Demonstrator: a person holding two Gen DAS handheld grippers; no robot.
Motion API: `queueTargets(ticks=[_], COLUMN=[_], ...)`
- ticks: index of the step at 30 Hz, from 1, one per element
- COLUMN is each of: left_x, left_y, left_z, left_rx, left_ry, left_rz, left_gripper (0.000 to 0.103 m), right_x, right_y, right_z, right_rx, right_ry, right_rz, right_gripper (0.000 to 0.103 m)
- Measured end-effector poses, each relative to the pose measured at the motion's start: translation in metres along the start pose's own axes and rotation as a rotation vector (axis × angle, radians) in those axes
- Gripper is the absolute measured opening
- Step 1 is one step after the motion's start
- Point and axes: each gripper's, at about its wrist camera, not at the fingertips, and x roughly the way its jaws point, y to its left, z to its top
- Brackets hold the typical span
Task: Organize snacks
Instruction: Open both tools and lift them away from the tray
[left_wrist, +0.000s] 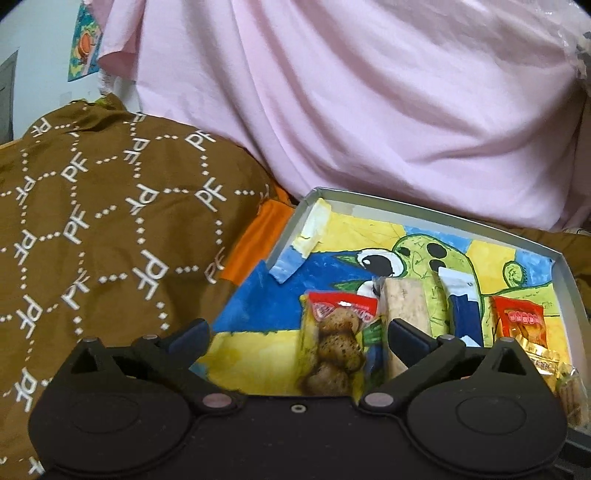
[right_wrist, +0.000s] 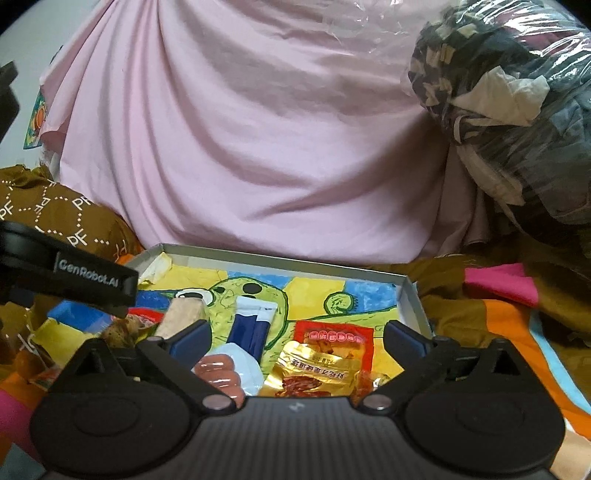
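- Left hand-held gripper (left_wrist: 297, 332): jaws stood wide apart and held nothing; the potato snack pack lay loose between and just ahead of its fingers, with no pad pressing on it.
- Potato snack pack (left_wrist: 338, 343): glossy film pouch with a red header and lumpy contents, lying flat in the tray. Judged light, slippery and crushable; best taken across its narrow width at mid-body, with light pressure.
- Beige bar (left_wrist: 406, 302): rectangular block, matt and speckled, directly ahead of that gripper's right finger. Judged the stiffest item here; its long flat sides should offer a secure hold.
- Blue-and-white sachet (right_wrist: 255, 321): slim flat stick pack with crimped ends, ahead of the right hand-held gripper's left finger. Judged light and floppy; a mid-length hold is advised.
- Sausage pack (right_wrist: 225, 373): plump pink links in a pale wrapper, just inside the same finger. Judged soft and smooth.
- Right hand-held gripper (right_wrist: 297, 332): jaws likewise wide apart and empty.
- Gold foil pouch (right_wrist: 317, 373): crinkled and shiny, overlapping the red snack packet (right_wrist: 332, 338) just ahead, between the fingers. Judged slick; a sealed edge would grip better than the face.
- Tray (right_wrist: 410, 291): shallow grey card-like walls, floor lined with a painted paper drawing; it rested on soft brown patterned bedding (left_wrist: 110, 221), so judged liable to shift when pressed.
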Motion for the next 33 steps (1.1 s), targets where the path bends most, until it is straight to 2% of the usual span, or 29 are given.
queueTargets(ticks=[12, 19, 26, 33], left_x=[-0.064, -0.107, -0.142, -0.158], left_y=[0.039, 0.069, 0.099, 0.125], left_z=[-0.006, -0.022, -0.044, -0.069], left_rx=[-0.07, -0.059, -0.013, 0.002], left_ry=[-0.033, -0.039, -0.031, 0.005], left_rz=[0.006, 0.014, 0.021, 0.026], left_gripper=[0.102, 0.102, 0.102, 0.102], right_x=[-0.057, -0.105, -0.143, -0.171], right_y=[0.008, 0.017, 0.032, 0.042], right_z=[0.028, 0.029, 0.029, 0.018], right_rx=[0.056, 0.111, 0.092, 0.068], right_ry=[0.001, 0.024, 0.069, 0.127], right_rz=[0.015, 0.042, 0.087, 0.117], right_gripper=[0.103, 0.103, 0.103, 0.103])
